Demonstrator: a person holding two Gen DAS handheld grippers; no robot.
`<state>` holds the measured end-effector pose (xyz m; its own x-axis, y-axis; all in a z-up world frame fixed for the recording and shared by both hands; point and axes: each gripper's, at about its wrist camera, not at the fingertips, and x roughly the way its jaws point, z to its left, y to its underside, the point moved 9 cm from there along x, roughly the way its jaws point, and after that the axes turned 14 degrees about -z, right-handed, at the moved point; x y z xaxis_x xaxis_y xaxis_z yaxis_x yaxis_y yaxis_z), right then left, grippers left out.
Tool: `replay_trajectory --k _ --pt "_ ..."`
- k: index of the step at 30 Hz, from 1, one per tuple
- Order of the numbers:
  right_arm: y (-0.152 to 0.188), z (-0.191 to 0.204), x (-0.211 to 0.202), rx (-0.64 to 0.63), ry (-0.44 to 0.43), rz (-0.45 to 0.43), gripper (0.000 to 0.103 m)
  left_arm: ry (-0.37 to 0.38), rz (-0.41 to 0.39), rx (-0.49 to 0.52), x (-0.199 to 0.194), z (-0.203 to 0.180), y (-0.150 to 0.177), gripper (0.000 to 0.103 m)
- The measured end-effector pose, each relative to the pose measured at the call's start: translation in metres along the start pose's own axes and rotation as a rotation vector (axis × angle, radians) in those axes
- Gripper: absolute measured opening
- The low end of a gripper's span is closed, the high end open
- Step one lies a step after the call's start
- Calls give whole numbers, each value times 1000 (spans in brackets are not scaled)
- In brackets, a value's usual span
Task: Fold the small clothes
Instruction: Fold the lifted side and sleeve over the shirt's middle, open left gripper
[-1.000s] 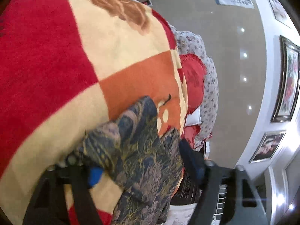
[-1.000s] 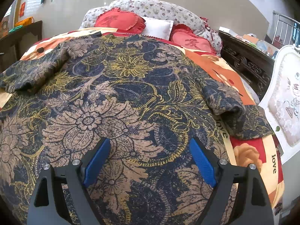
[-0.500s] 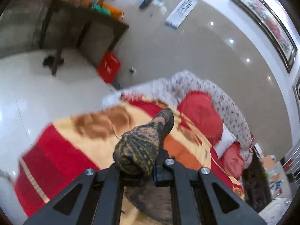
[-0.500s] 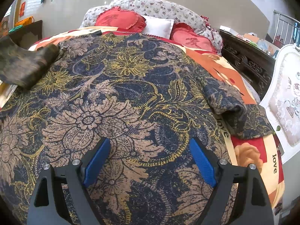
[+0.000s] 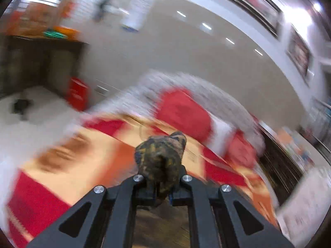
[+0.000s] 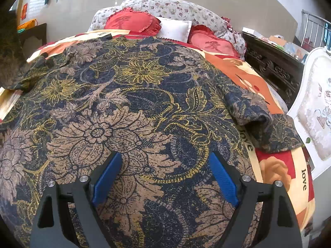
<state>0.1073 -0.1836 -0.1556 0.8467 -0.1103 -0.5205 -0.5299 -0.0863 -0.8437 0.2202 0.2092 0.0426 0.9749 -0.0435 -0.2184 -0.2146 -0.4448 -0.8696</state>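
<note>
- Sleeve fold in hand: left gripper (image 5: 161, 188) fingers clamp the garment's sleeve (image 5: 160, 157) above the bed (image 6: 275, 165).
- Right gripper (image 6: 165, 177) fingers spread wide over the garment (image 6: 134, 103), empty.
- Next, probably: lay the sleeve across the garment's middle.

Dark floral garment (image 6: 132, 111) spread flat across red-and-cream blanket (image 6: 275, 165), filling most of view. Right gripper (image 6: 165, 175) low over garment, jaws wide apart, blue pads (image 6: 107, 177) bare, nothing between them. Left sleeve (image 6: 10, 57) lifted up at left edge; right sleeve (image 6: 266, 119) folded, lying on blanket. Two red heart cushions (image 6: 132, 21) and white pillow (image 6: 175, 29) against floral headboard (image 6: 175, 6). Carved dark wood furniture (image 6: 275, 70) and white chair (image 6: 316, 111) at right.
</note>
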Motion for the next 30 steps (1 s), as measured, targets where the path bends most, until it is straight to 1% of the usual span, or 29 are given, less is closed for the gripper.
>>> replay_trajectory --k 2,3,4,5,6,7,8,9,10,11,12,14,16,17,18,19,21,24,26,28,30 --pt "0 0 0 5 -1 0 97 86 86 -6 16 -36 46 7" --pt "-1 -1 0 8 0 -1 97 116 135 -2 25 -53 76 7" --pt "-1 -2 -1 14 1 0 97 129 169 -1 32 -63 99 7" --pt "-2 -3 -1 22 1 4 97 135 218 -2 41 -73 129 7" --pt "-3 -5 -2 36 -1 6 97 126 257 11 48 -79 155 8" --pt "-4 -7 -4 51 -8 9 97 99 289 41 56 -82 180 10" --pt "-8 -9 -6 70 -26 13 97 79 328 69 64 -84 204 15" --pt "-13 -11 -9 84 -41 8 96 75 378 77 69 -87 226 23" --pt "-19 -14 -12 97 -54 -4 96 81 424 67 71 -88 242 27" --pt "-27 -17 -17 105 -63 -16 96 98 460 54 68 -92 254 38" --pt "-36 -19 -21 107 -77 -28 96 131 464 48 61 -96 261 51" --pt "-51 -21 -23 119 -108 -34 96 228 480 22 43 -111 263 66" --pt "-68 -20 -20 144 -142 -44 96 326 504 -5 24 -117 262 66" --pt "-75 -17 -15 153 -164 -42 96 336 497 6 15 -113 258 66" --pt "-82 -10 -8 162 -199 -37 96 319 478 26 12 -107 253 68" --pt "-87 -2 0 163 -226 -29 96 273 453 63 9 -97 246 69" --pt "-94 24 16 149 -307 -13 96 150 402 128 9 -68 238 70" --pt "-96 63 40 96 -407 4 95 53 402 92 11 -37 246 71" --pt "-95 84 52 56 -445 18 91 62 374 73 9 -34 248 71" --pt "-94 109 61 23 -505 32 90 51 372 92 9 -34 249 72" --pt "-88 125 74 -43 -516 48 88 56 379 105 11 -37 252 78"
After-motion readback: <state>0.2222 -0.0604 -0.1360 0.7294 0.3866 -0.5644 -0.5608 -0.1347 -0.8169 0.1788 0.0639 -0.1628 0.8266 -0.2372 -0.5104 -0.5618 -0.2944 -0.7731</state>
